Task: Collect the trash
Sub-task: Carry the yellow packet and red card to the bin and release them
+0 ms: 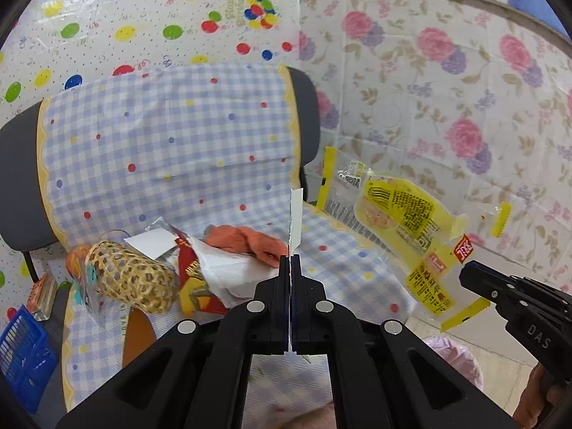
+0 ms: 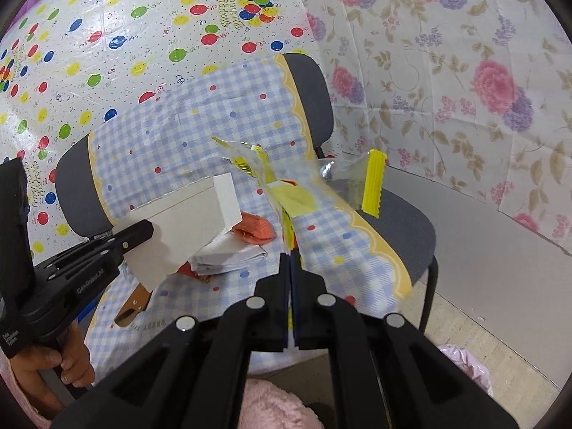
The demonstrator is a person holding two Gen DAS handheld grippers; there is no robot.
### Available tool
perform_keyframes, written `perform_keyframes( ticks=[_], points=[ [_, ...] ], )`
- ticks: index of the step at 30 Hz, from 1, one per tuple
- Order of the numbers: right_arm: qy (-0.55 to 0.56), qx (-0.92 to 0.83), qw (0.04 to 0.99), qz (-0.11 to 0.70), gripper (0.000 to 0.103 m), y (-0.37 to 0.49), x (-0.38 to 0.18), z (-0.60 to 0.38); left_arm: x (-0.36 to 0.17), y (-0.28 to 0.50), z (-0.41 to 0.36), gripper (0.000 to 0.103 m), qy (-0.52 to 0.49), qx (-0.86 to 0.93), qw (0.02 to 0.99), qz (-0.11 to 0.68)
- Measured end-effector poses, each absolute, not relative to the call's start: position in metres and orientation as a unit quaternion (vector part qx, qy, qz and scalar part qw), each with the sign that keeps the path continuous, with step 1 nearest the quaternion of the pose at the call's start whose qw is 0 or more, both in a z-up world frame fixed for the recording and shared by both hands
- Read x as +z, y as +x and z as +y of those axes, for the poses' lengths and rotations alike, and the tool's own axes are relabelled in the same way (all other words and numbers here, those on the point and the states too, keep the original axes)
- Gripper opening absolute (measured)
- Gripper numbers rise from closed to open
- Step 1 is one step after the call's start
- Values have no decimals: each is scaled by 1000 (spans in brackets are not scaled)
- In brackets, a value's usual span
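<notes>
Left gripper (image 1: 290, 261): nearest to the left wrist camera; the jaws are pressed together on a white piece of card (image 1: 296, 214), which stands up edge-on between the fingers. From the right wrist view the same card is a wide folded sheet held above the chair.
Blue basket (image 1: 21, 354): at the far left, low beside the chair.
Woven bamboo basket (image 1: 132, 279): lies on its side on the left part of the seat, next to an orange item that is partly hidden.
Red and yellow packet (image 1: 193, 286): on the seat just right of the woven basket, touching a pile of white paper (image 1: 228, 268).
Orange cloth (image 1: 250, 241): behind the white paper, near the middle of the seat.
Chair (image 1: 304, 107): grey, its back and seat covered with a blue checked sheet (image 1: 161, 136) with coloured dots.
Right gripper (image 2: 291, 261): jaws clenched on a yellow and clear plastic wrapper (image 2: 296, 196); the wrapper hangs in the air over the right edge of the seat, and in the left wrist view it shows printed text and a barcode.
Pink bag (image 2: 468, 364): on the floor at the lower right, below the right gripper; only a part is visible.
Walls: a balloon-pattern sheet (image 1: 125, 18) at the left, a flower-pattern sheet (image 1: 447, 89) at the right.
Person: a hand (image 2: 68, 364) holds the left gripper's handle, with a pink sleeve at the edge.
</notes>
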State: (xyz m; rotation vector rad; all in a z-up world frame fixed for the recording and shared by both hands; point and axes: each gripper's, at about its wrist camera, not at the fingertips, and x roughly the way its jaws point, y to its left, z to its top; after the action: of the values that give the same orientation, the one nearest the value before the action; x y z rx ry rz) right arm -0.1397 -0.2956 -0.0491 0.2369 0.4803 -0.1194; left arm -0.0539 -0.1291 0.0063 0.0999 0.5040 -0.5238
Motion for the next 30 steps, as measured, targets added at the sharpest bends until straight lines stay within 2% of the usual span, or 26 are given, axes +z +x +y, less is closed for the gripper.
perform_keyframes(
  ticks=[10, 19, 30],
  points=[
    [120, -136, 951, 252, 2, -211, -68, -318, -12, -121, -157, 1, 56, -340, 909, 233],
    [144, -226, 922, 281, 2, -275, -103, -348, -37, -165, -212, 1, 84, -440, 860, 244],
    [203, -267, 882, 331, 2, -307, -155, -382, -80, -178, -275, 1, 148, -484, 797, 330]
  ],
)
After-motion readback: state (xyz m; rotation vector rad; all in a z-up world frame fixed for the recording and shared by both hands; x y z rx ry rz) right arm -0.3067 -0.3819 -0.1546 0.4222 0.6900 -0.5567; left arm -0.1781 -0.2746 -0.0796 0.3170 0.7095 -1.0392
